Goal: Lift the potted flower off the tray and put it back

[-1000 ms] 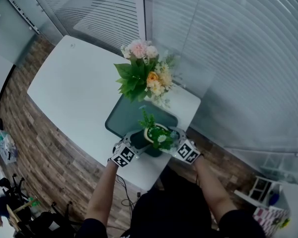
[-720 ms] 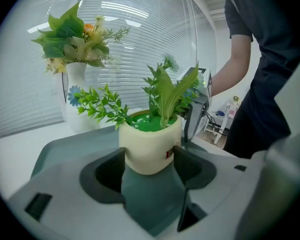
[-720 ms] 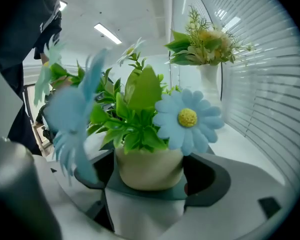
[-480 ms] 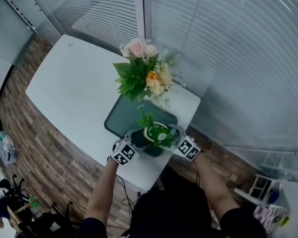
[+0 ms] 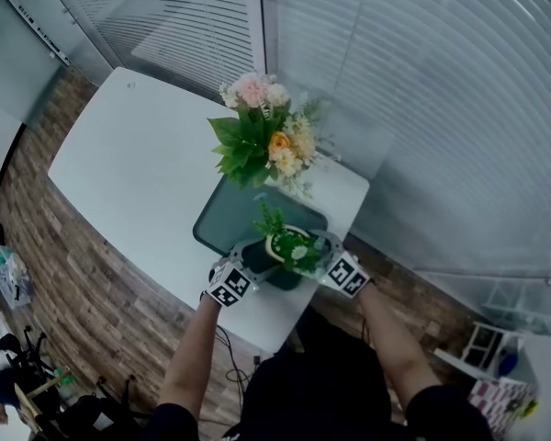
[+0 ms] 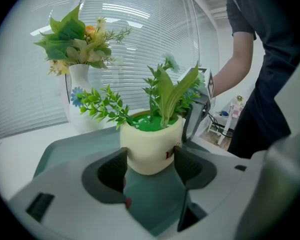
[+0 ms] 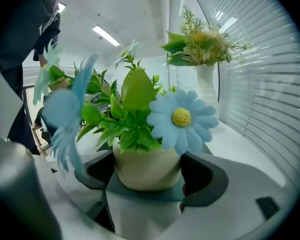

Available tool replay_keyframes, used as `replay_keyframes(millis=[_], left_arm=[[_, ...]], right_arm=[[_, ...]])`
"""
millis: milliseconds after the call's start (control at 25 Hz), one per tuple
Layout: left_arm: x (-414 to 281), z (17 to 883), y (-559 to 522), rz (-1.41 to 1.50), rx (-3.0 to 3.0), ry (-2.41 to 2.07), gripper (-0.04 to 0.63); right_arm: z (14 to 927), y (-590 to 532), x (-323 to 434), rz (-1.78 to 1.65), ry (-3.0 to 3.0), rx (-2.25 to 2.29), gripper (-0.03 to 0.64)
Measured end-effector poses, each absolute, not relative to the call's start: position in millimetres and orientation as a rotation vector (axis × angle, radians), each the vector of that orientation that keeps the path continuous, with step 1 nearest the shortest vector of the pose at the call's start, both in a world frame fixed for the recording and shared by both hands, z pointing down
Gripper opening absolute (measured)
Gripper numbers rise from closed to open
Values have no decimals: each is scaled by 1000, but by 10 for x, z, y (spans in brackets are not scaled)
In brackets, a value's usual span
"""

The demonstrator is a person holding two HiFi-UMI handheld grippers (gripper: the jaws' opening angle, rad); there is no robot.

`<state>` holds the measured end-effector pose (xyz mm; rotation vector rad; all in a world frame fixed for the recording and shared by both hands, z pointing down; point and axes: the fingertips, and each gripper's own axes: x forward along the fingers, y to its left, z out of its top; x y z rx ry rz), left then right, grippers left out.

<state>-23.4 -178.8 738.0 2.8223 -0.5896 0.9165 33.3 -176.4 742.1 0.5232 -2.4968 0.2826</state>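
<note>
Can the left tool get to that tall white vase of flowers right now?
Probably not yet. The left tool is closed on the small cream flowerpot, and the tall white vase stands farther back; it would have to let go first.

Left tongs [image 6: 150, 166] and right tongs [image 7: 147, 171] edged slightly forward beside the potted flower [image 5: 289, 246].

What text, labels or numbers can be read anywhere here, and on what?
Small red print on the cream pot: too small and blurred to read.
Marker cubes: black-and-white square patterns only, no words or numbers.
Nothing else in any view carries legible text.
</note>
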Motion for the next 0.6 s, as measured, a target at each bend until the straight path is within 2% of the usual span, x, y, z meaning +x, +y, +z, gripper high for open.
replay_keyframes(millis=[600], left_arm=[[-202,7086,-1680,835,2861,-603,284]], right_arm=[[7143,-1652,367,267,-2544,537,404]])
